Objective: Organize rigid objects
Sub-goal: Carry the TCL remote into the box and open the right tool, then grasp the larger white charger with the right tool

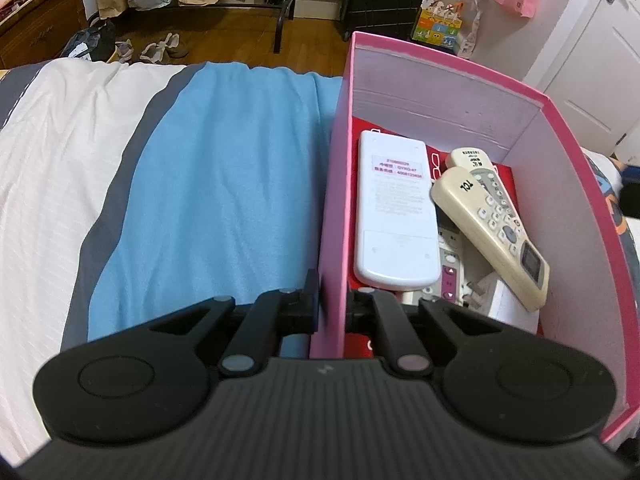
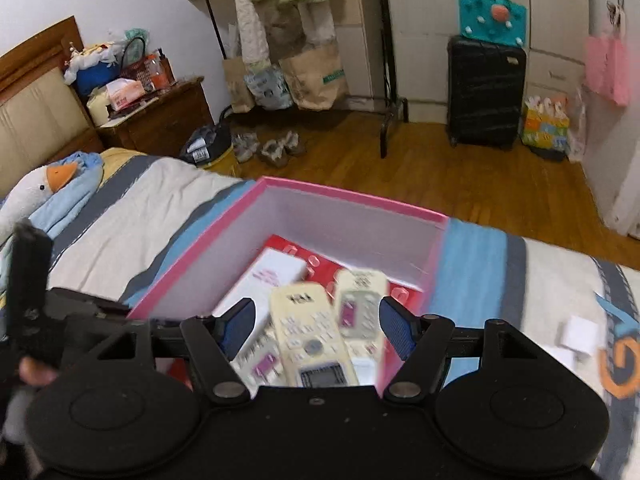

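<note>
Remote (image 2: 308, 332) lies in box (image 1: 334, 216) below spread right tool (image 2: 316, 326); left tool (image 1: 332, 306) clamps wall.

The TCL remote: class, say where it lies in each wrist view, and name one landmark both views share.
Left wrist: TCL remote lies right of centre, slanting across the pink box.
Right wrist: low centre, blurred, between the open right gripper's fingers.
Shared landmark: black suitcase.

A tall pink cardboard box (image 1: 576, 216) with pale inner walls stood open on the bed. Inside, a long white plastic remote (image 1: 394, 212) lay with its back up along the left wall. A cream remote with grey buttons (image 1: 492, 232) rested tilted across other remotes, beside a second cream remote (image 1: 472, 159) near the far wall.
</note>
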